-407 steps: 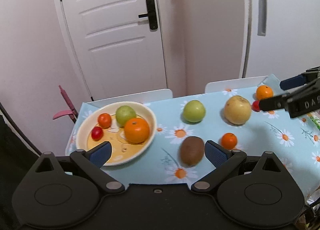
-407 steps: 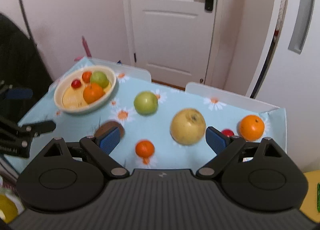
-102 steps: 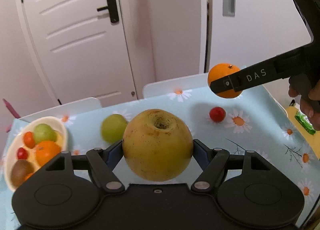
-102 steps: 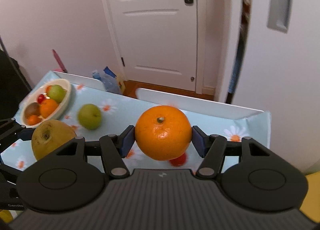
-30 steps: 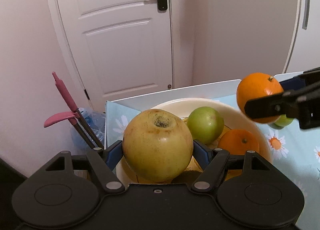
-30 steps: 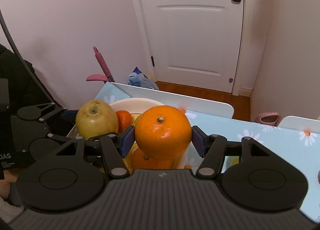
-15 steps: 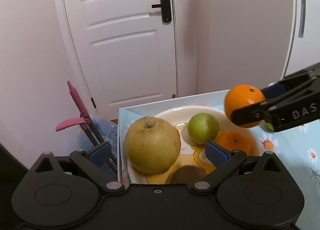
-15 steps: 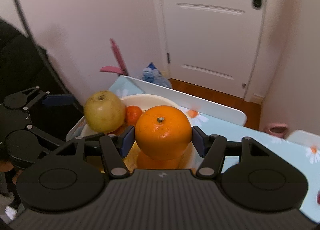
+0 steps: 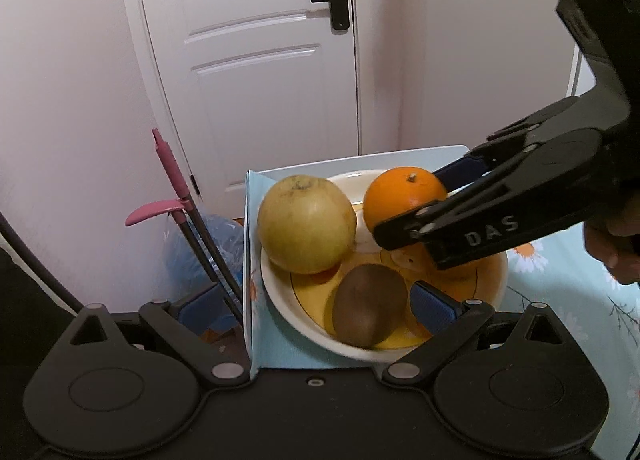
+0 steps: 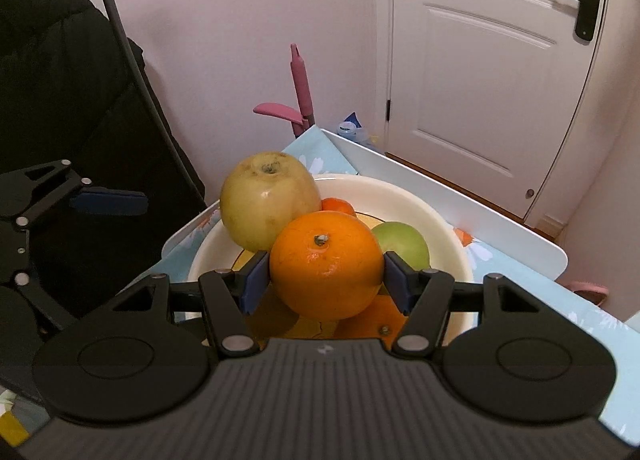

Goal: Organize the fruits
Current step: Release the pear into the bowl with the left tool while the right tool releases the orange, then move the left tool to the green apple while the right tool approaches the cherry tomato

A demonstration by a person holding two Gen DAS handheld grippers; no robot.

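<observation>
A cream bowl (image 9: 276, 292) (image 10: 404, 196) stands at the table's left end. In it rest a large yellow pear (image 9: 306, 224) (image 10: 268, 204), a brown kiwi (image 9: 370, 310), a green apple (image 10: 402, 242) and small oranges (image 10: 338, 206). My left gripper (image 9: 316, 308) is open and empty just in front of the bowl. My right gripper (image 10: 324, 276) is shut on a big orange (image 10: 326, 264) (image 9: 404, 196) and holds it over the bowl beside the pear.
The table has a blue daisy cloth (image 9: 568, 292) and a white rim (image 10: 440, 196). Left of the table stand a pink-handled tool (image 9: 172, 172) and a plastic bottle (image 9: 196, 244). A white door (image 9: 260, 60) is behind. A dark jacket (image 10: 60, 100) hangs at left.
My left gripper opened, let the pear go into the bowl and drew back. My right gripper came over the bowl with the orange.
</observation>
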